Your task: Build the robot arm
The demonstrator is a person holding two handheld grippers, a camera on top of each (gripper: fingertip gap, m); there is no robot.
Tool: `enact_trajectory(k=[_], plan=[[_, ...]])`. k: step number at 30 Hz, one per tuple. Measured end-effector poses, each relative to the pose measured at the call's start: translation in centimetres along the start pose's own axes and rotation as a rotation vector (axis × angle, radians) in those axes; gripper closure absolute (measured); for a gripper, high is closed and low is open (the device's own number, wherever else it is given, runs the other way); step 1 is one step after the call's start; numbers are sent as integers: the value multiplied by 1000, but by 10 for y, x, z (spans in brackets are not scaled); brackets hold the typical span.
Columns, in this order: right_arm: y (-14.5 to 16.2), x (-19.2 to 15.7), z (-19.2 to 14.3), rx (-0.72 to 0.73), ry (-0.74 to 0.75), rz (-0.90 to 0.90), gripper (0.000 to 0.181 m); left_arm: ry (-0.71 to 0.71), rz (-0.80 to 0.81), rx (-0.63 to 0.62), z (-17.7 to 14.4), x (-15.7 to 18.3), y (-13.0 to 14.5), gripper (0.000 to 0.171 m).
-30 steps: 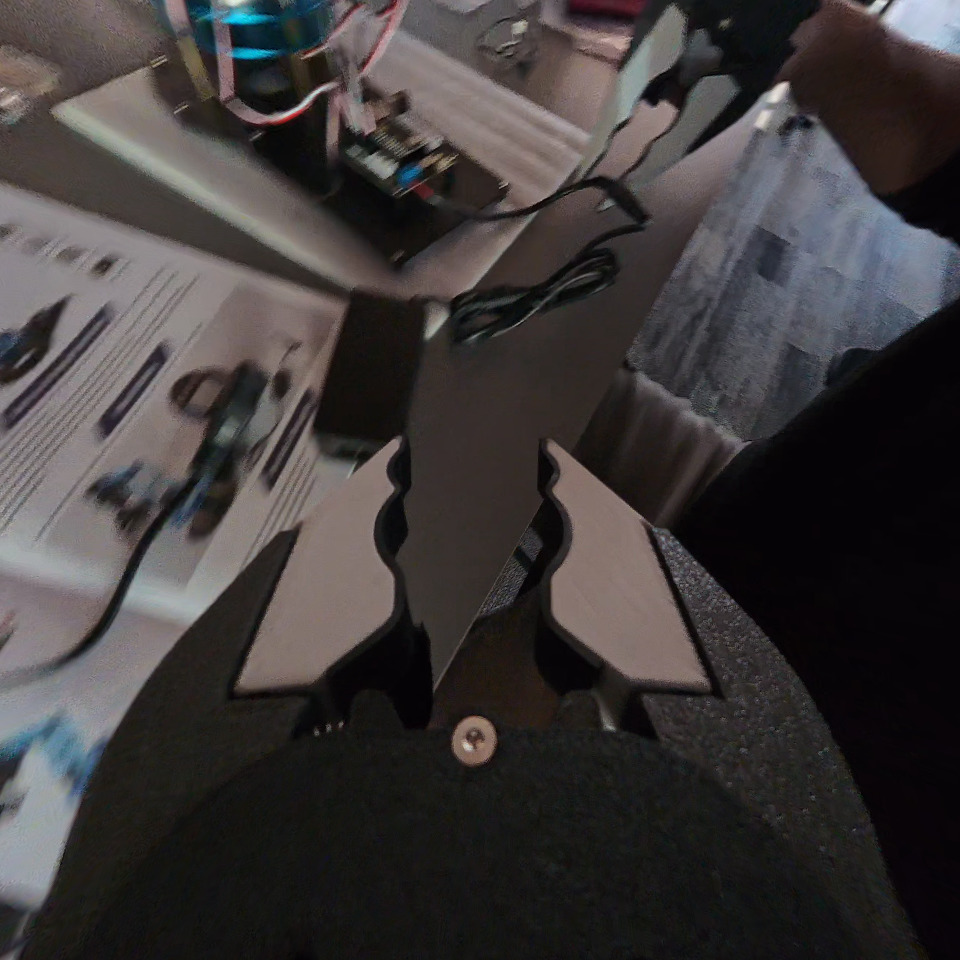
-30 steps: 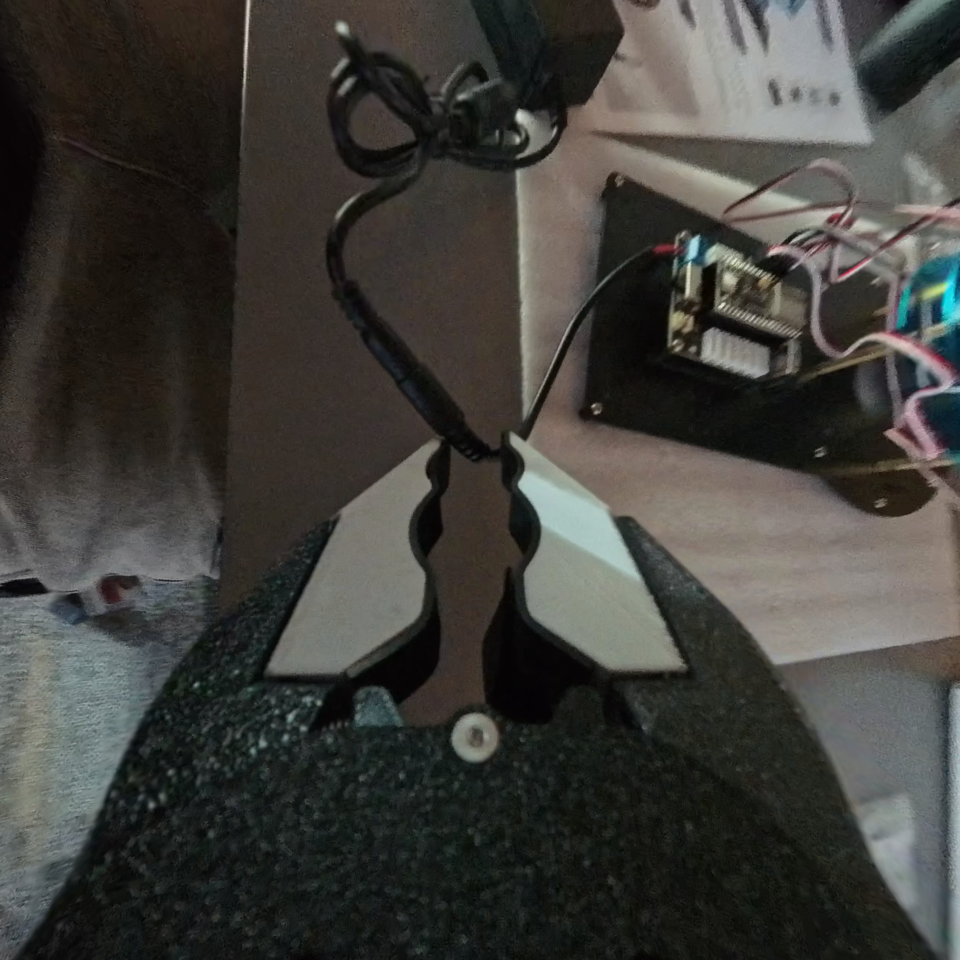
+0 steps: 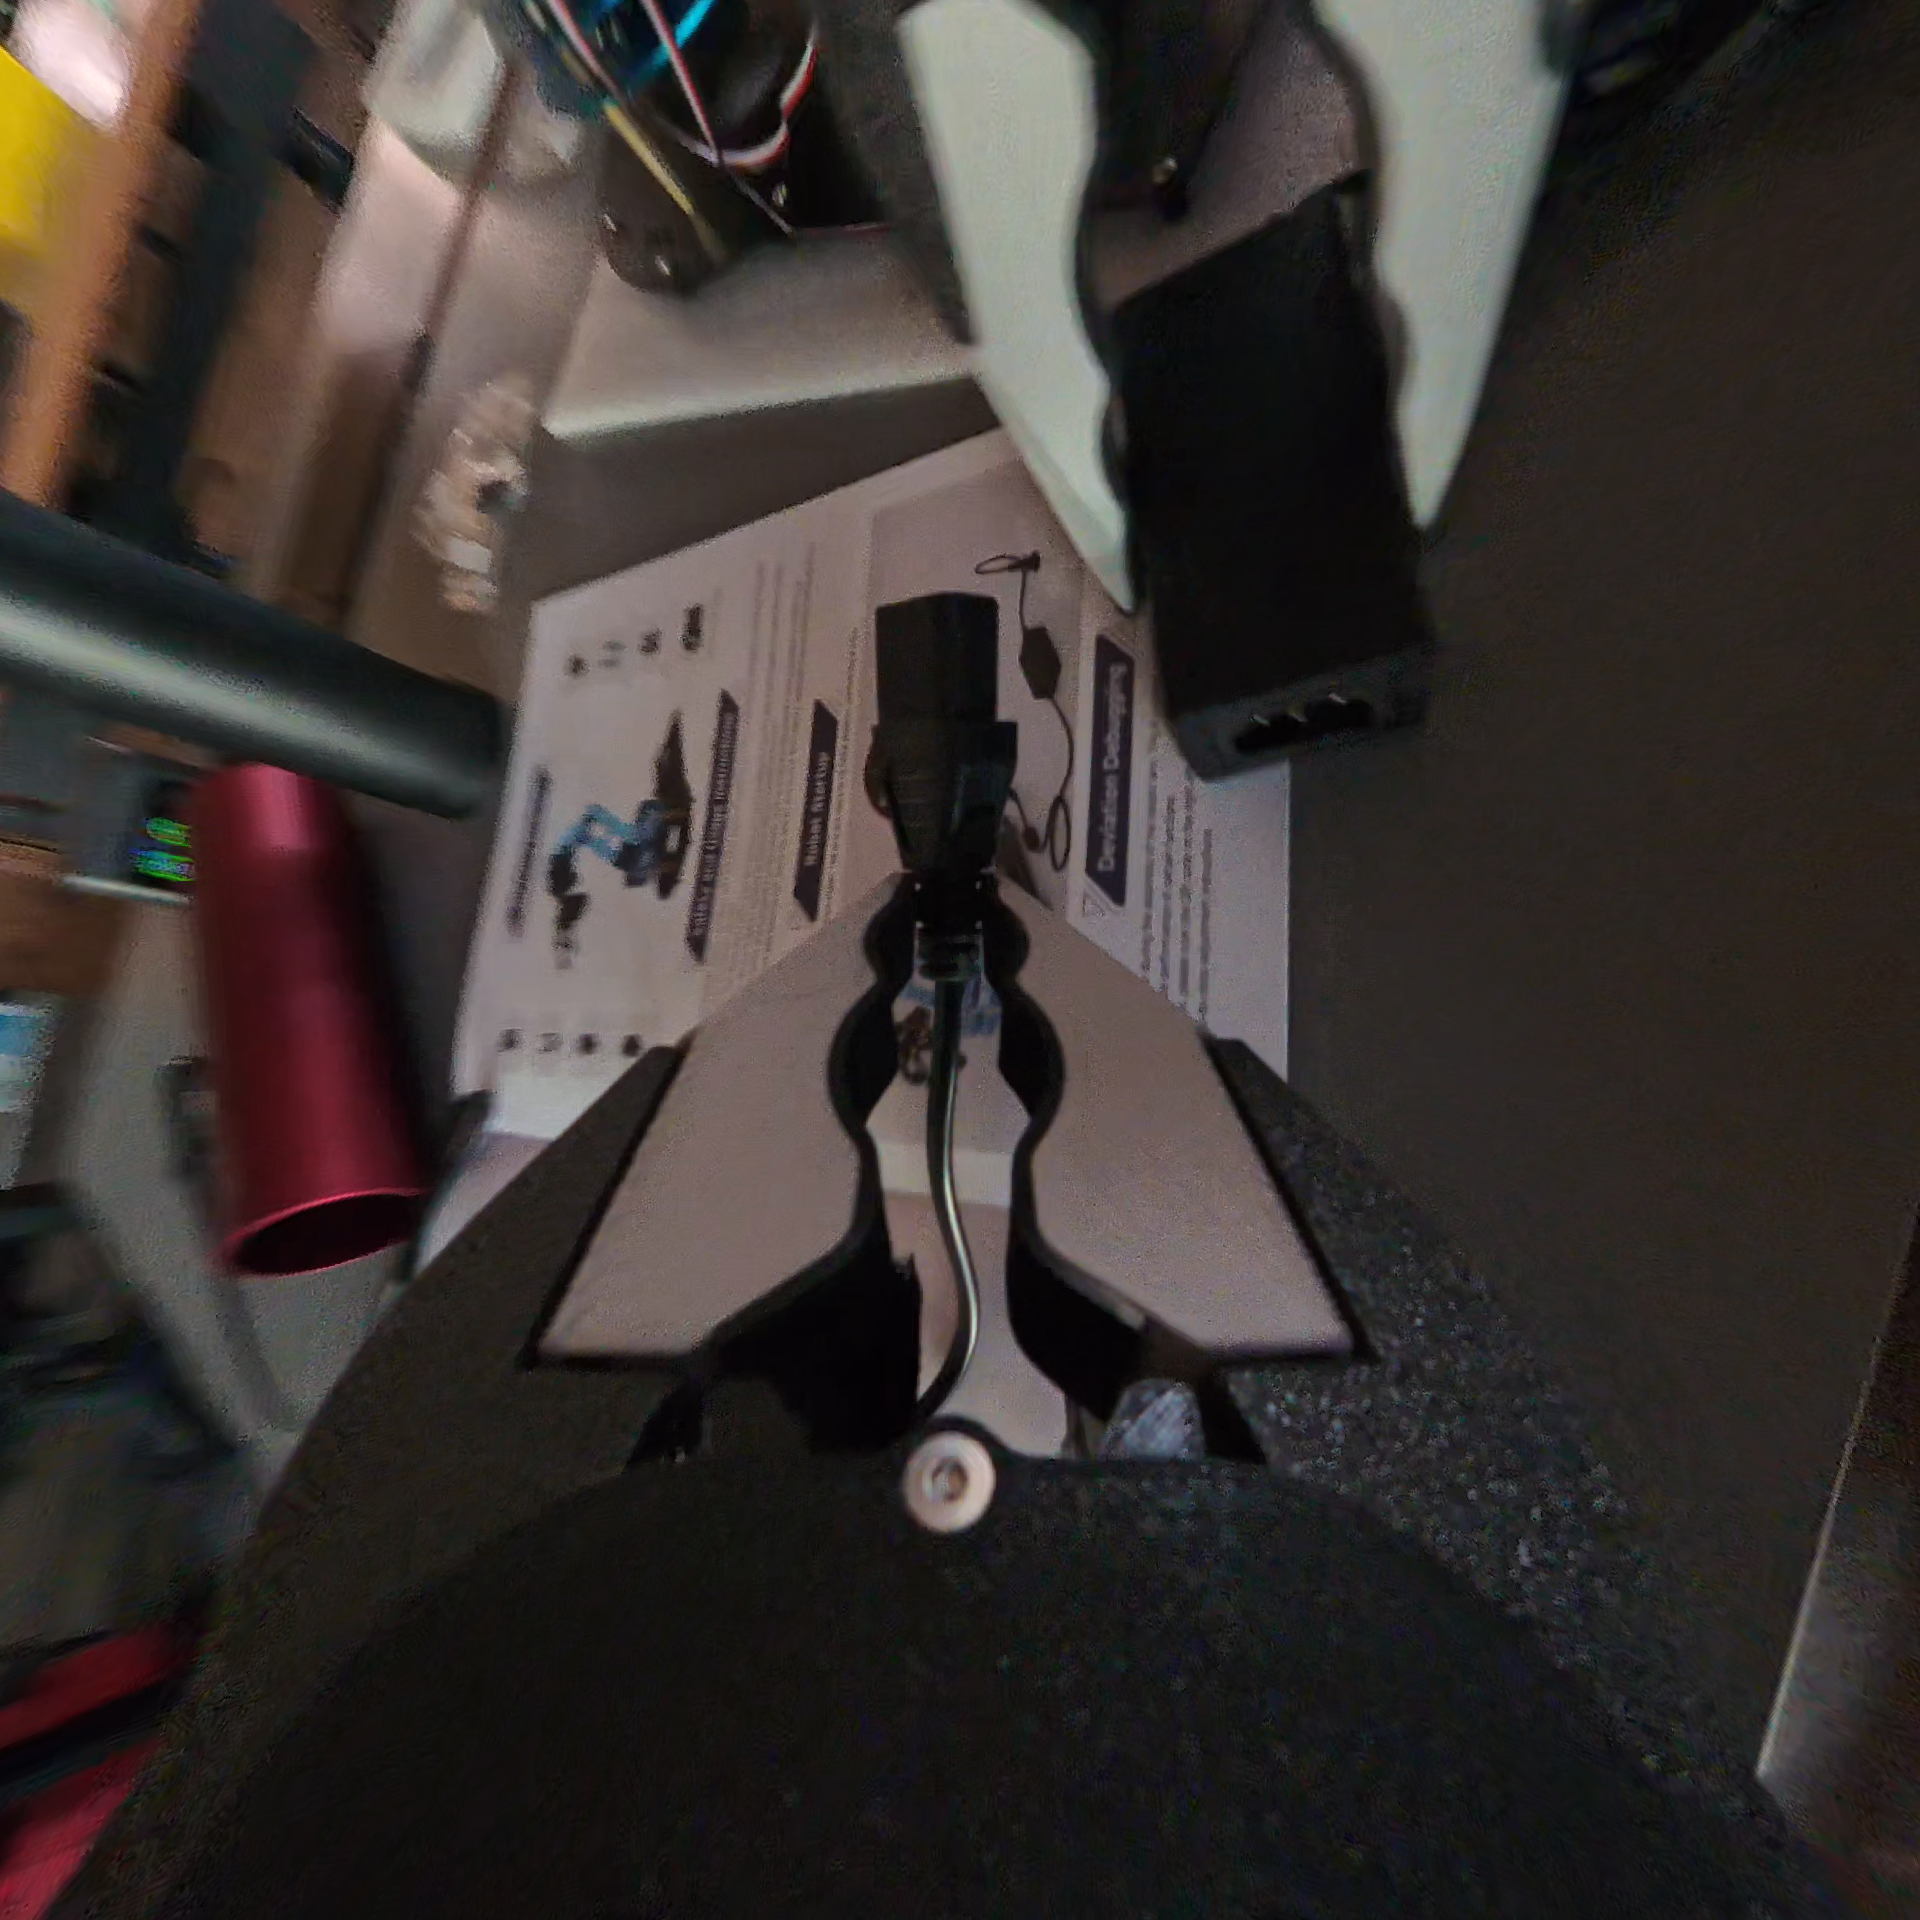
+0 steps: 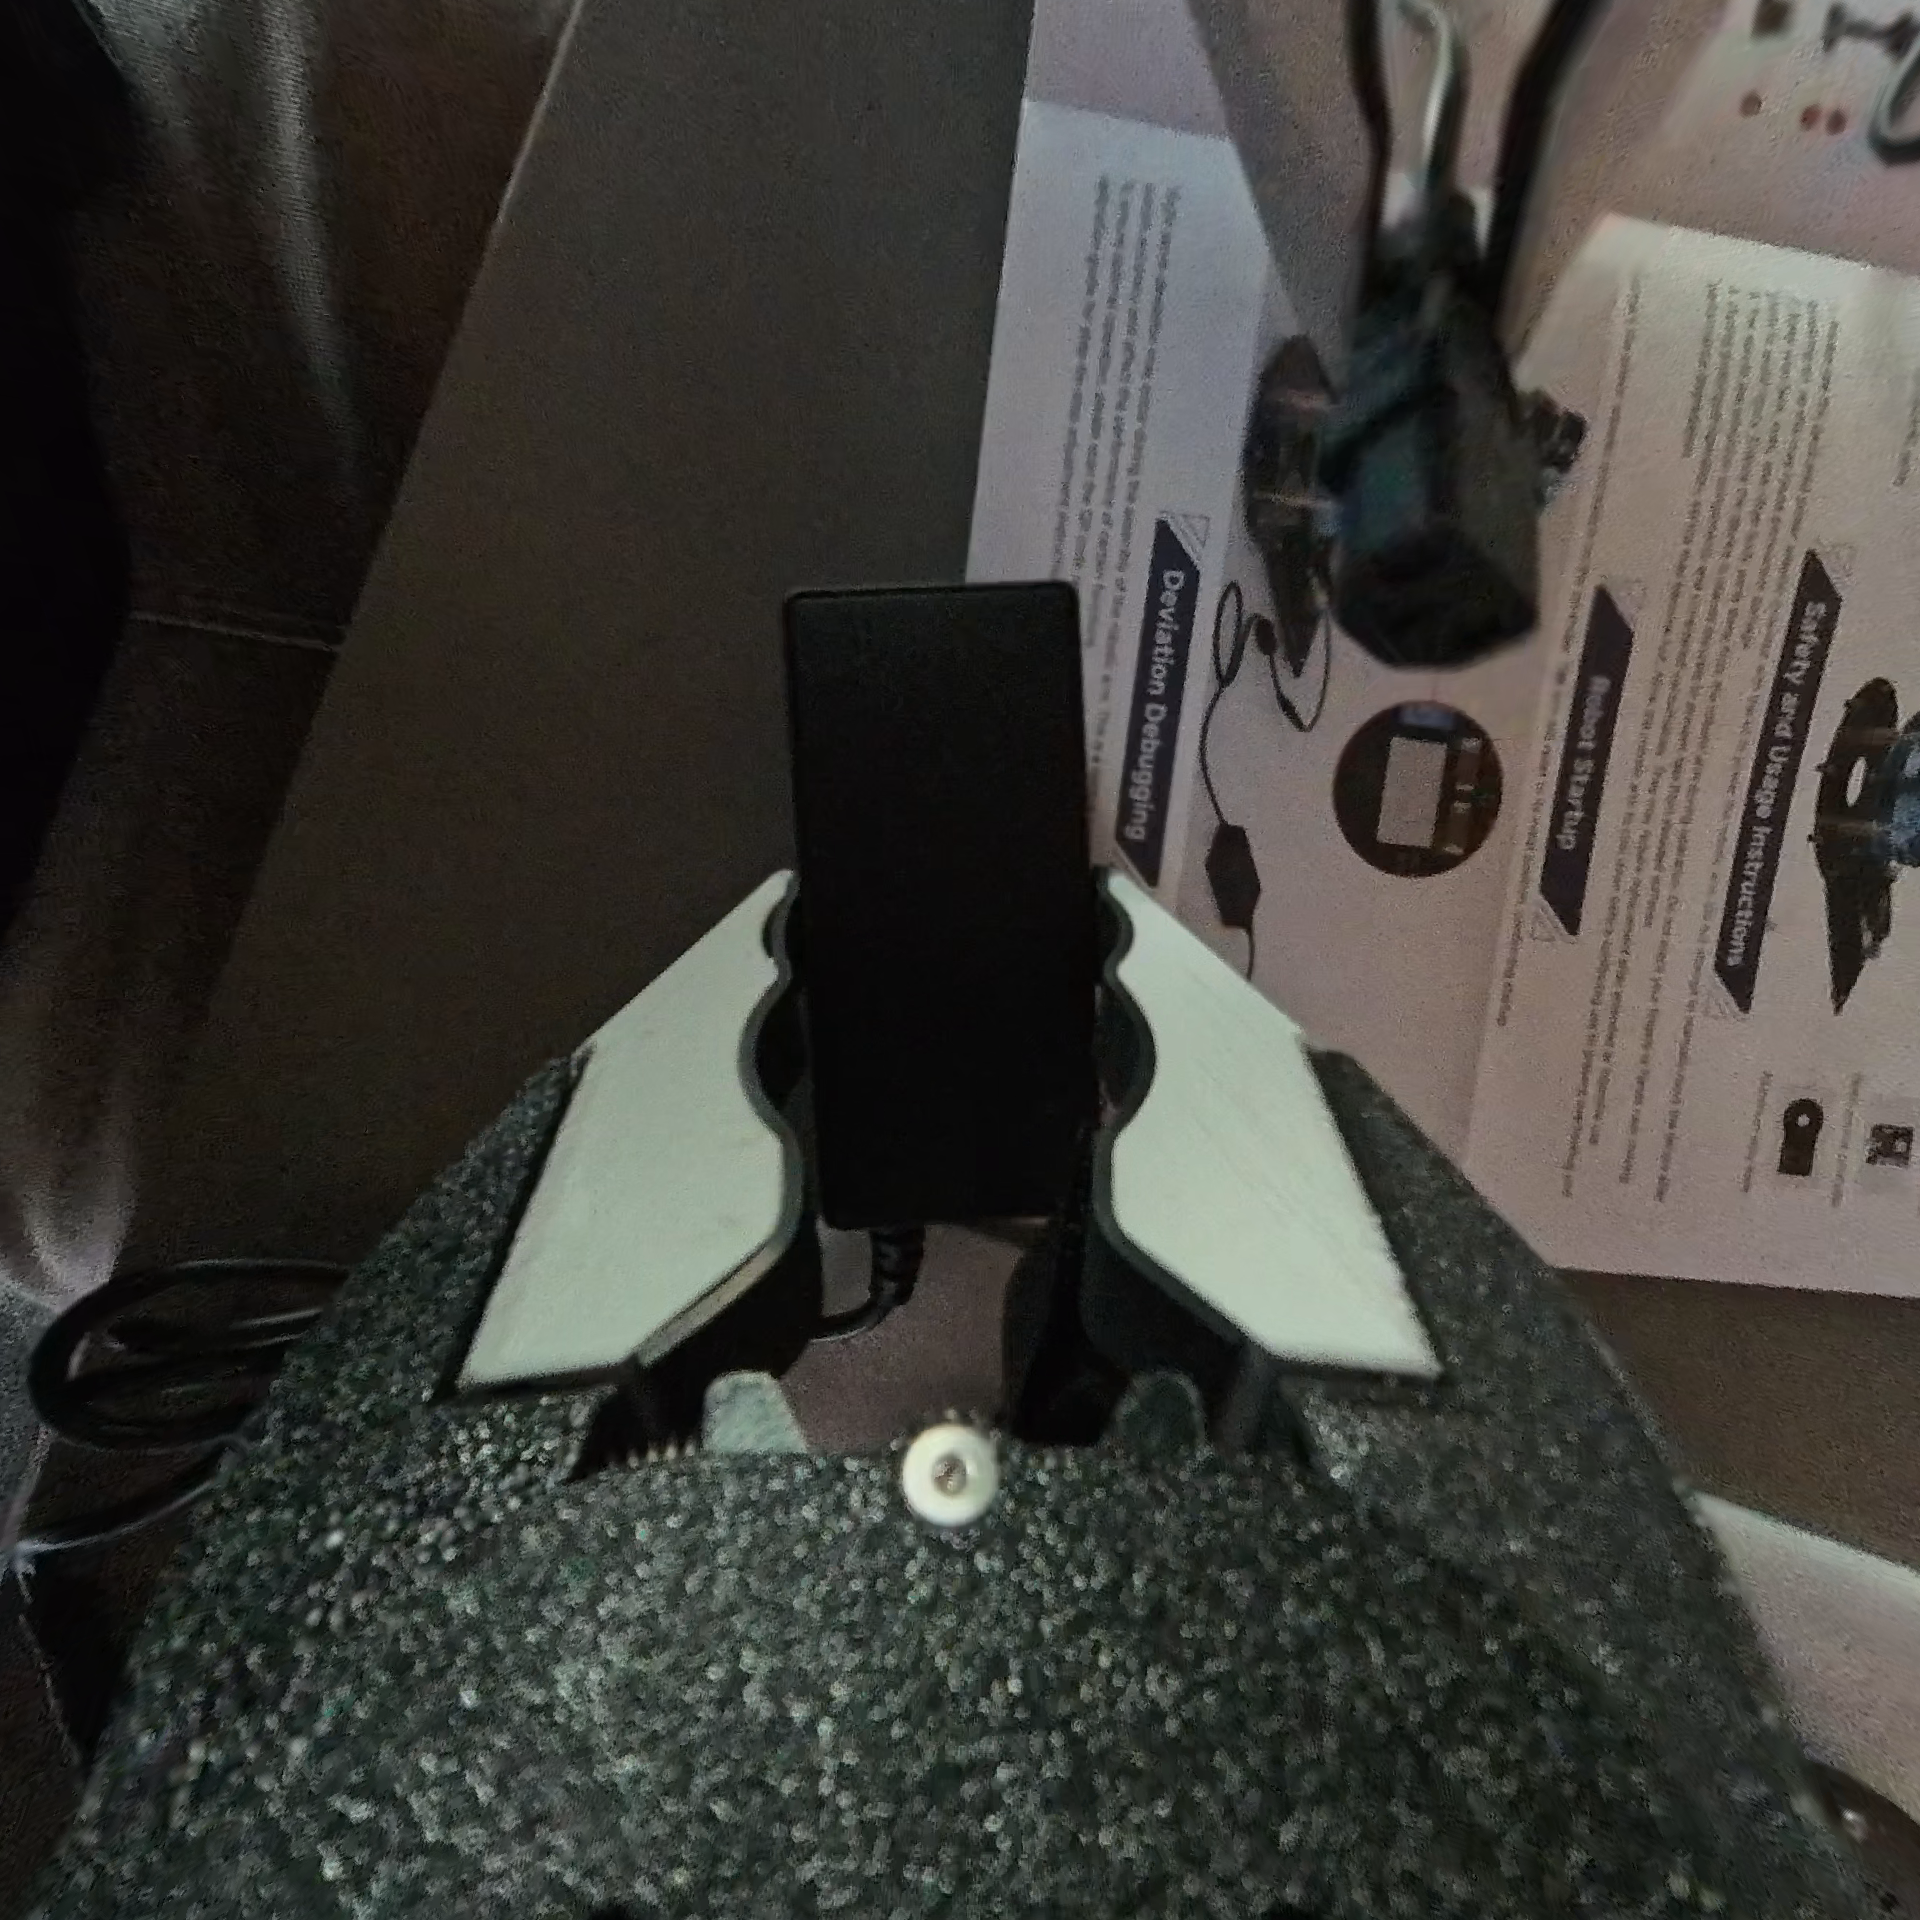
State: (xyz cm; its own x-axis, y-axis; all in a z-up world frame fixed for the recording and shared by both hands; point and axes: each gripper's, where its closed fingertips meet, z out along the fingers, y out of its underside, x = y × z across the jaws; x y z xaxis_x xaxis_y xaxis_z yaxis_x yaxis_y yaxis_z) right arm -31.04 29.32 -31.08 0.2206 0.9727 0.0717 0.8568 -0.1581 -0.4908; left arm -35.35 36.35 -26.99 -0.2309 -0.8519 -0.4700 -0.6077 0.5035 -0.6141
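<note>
My left gripper (image 3: 943,896) is shut on the neck of a black power cord plug (image 3: 940,717), which sticks out ahead of the fingertips; its thin cable (image 3: 956,1226) runs back between the fingers. My right gripper (image 4: 945,909) is shut on a black power adapter brick (image 4: 935,831), held lengthwise between its fingers. In the left wrist view the brick (image 3: 1273,488) hangs in the right gripper at the upper right, its socket end (image 3: 1299,722) close to the plug, slightly right of it. In the right wrist view the plug (image 4: 1423,488) is blurred at the upper right.
A printed instruction sheet (image 3: 665,831) (image 4: 1683,727) lies on the dark table (image 4: 675,416). A red cylinder (image 3: 301,1018) and a black tube (image 3: 239,675) are at the left. A wired electronics assembly (image 3: 707,125) sits behind. A coiled black cable (image 4: 156,1340) lies at the lower left. Across from one pair of fingers to the other is roughly 10 cm.
The left gripper, open and empty before, now grips the cord plug. The right gripper, then at the thin cable's barrel tip, now holds the adapter brick. Both have come close together.
</note>
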Motion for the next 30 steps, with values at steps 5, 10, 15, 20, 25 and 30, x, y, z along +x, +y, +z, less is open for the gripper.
enact_trajectory(k=[5,10,15,20,25,30], plan=[[-12,17,-22,221,20,143,129,-167,229,-60,-21,22,4,160],[-18,13,-33,304,-27,171,129,-291,270,-82,-27,21,-8,160],[-16,13,-26,254,-8,158,129,-302,291,-152,-19,22,-3,160],[-10,16,-17,189,30,190,129,-309,313,-231,-10,20,8,160],[-5,17,-12,167,29,199,129,-253,266,-247,-2,27,15,160],[-12,18,-19,209,105,83,129,129,-199,-64,-15,39,8,160]])
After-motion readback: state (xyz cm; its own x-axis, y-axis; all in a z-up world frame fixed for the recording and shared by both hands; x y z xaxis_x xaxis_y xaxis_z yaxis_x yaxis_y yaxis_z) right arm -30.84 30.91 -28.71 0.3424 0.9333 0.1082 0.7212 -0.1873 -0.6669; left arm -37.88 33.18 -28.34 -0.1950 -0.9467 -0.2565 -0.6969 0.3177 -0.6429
